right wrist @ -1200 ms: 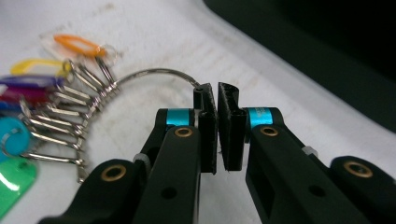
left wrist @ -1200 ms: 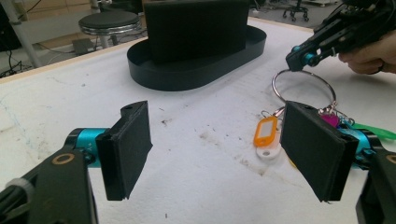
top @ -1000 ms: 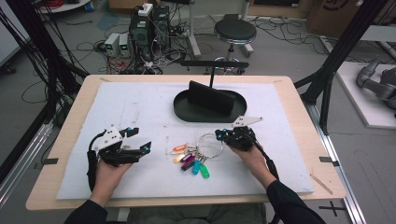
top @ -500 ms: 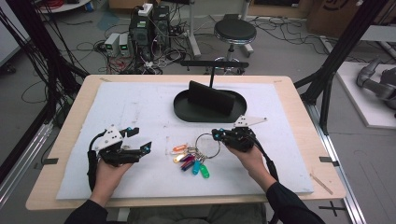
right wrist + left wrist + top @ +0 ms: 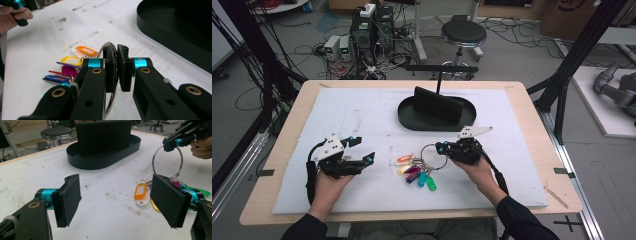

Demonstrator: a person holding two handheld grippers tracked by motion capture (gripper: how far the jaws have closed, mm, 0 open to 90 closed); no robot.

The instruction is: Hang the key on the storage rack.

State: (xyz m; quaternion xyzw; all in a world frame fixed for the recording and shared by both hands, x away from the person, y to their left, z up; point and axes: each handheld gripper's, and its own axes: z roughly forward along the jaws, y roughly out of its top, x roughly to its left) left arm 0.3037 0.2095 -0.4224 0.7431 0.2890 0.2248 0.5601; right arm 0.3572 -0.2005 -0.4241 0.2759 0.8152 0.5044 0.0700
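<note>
Your right gripper (image 5: 116,68) clamped on large metal key ring (image 5: 167,160) with coloured plastic tags (image 5: 414,170), near desk's front edge, your left gripper (image 5: 120,200) spread wide, black oval tray (image 5: 412,117) toward back edge.

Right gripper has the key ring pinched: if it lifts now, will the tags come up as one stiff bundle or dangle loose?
Probably dangle: the tags fan out flat from the ring, each on its own small link. The bunch looks light, thin plastic. The thin wire ring may swivel between the right gripper's jaws, since they pinch a single spot.
</note>
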